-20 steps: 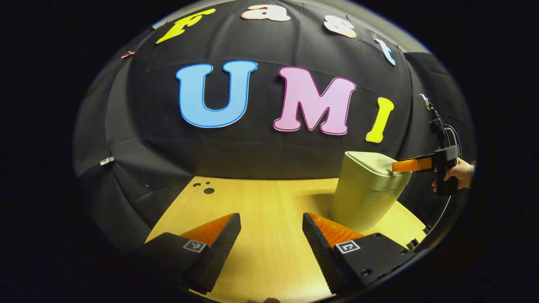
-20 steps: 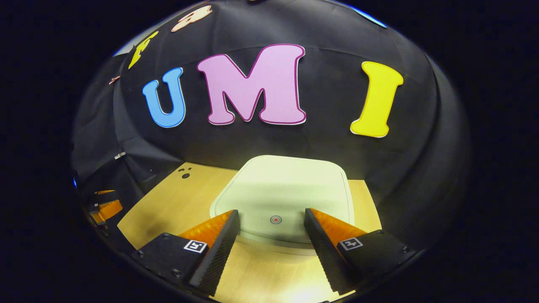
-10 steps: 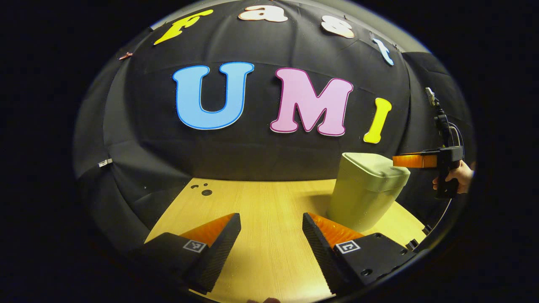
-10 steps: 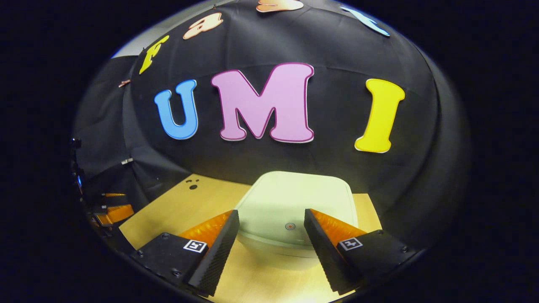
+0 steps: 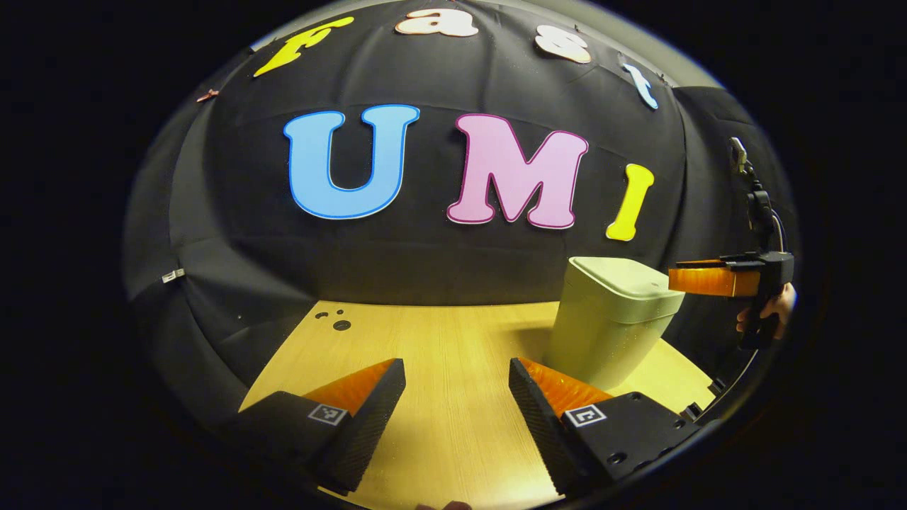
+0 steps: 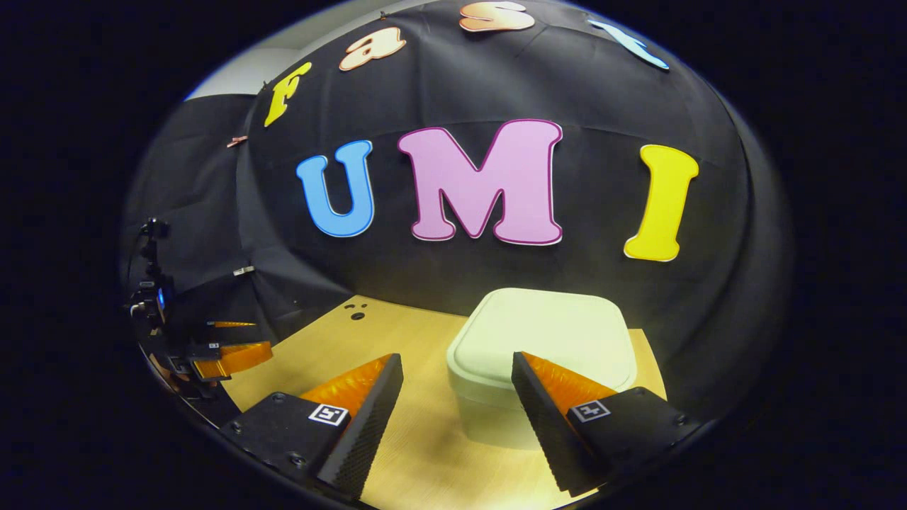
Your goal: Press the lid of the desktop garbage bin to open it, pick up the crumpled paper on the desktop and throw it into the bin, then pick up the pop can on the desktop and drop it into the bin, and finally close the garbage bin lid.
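item — garbage bin [image 6: 542, 354], lid [image 6: 545, 333] down, upright at the table's [image 5: 439, 340] right rear. we hold the right gripper [image 6: 457, 397] nearer, jaws apart, just before and above it. left gripper [image 5: 457, 404] — jaws apart, empty, well left of it.

No legible text, brand or number stood on any object. The only signs were square coded markers: one on each finger base of the left gripper [image 5: 457, 397], at near left [image 5: 326, 414] and near right [image 5: 584, 416], and likewise on the right gripper [image 6: 457, 393], at [image 6: 327, 414] and [image 6: 590, 409].
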`<state>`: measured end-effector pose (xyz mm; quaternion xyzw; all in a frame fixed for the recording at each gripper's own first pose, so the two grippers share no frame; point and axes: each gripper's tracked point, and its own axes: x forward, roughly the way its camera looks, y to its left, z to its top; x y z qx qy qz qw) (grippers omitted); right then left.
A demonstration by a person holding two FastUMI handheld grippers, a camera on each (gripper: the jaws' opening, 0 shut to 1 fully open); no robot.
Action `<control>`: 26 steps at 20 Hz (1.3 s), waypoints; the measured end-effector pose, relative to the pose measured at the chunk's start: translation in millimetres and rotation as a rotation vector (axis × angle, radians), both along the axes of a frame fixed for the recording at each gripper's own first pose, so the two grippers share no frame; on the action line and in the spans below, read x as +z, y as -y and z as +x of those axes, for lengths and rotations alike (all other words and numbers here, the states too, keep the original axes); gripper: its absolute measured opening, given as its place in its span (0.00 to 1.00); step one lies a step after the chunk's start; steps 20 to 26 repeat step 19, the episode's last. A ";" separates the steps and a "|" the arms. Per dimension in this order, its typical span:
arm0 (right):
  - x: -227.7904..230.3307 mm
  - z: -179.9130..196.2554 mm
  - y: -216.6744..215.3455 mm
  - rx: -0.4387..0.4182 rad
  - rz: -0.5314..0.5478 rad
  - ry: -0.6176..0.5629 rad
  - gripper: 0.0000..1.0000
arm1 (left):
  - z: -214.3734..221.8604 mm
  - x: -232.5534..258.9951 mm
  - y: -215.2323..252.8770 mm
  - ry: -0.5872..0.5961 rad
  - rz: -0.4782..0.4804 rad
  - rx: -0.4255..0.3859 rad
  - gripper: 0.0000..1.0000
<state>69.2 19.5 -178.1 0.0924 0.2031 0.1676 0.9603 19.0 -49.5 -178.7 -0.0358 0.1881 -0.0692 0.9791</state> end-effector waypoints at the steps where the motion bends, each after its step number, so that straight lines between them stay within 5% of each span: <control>1: -0.1 -4.6 -4.3 0.004 0.004 0.002 0.97 | -0.1 0.9 1.6 0.001 0.002 -0.005 0.95; 12: -17.1 -56.3 -49.9 0.042 0.022 -0.014 0.98 | -7.6 3.1 9.2 0.016 0.014 -0.027 0.95; 26: -6.4 -66.9 -54.0 -0.017 0.011 -0.005 0.98 | -11.5 14.7 0.9 0.058 0.014 -0.048 0.95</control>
